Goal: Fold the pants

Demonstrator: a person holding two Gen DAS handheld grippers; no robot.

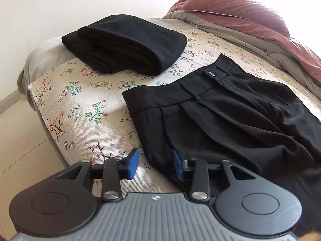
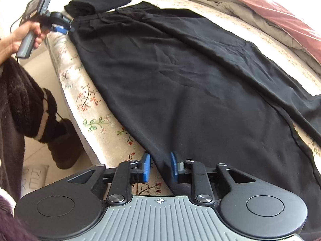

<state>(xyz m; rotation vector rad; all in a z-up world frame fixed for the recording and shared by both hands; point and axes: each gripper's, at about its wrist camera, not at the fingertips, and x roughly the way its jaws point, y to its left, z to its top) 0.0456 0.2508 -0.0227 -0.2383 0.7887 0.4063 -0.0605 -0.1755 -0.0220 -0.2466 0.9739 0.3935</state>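
Note:
Black pleated pants [image 1: 230,116] lie flat along the bed, waistband with a button toward the far end; the right wrist view shows their full length [image 2: 190,80]. My left gripper [image 1: 155,163] is open at the pants' near side edge by the hip, with the edge between its blue pads. My right gripper [image 2: 159,165] is open at the near edge of the leg, the cloth edge lying between its pads. The left gripper also shows in the right wrist view [image 2: 66,29], held in a hand at the waistband corner.
A folded black garment [image 1: 124,44] lies beyond the waistband near the bed's end. A flowered cloth [image 1: 84,104] covers the bed. A maroon duvet [image 1: 250,16] is heaped along the far side. The bed edge and floor [image 2: 40,76] are to the left.

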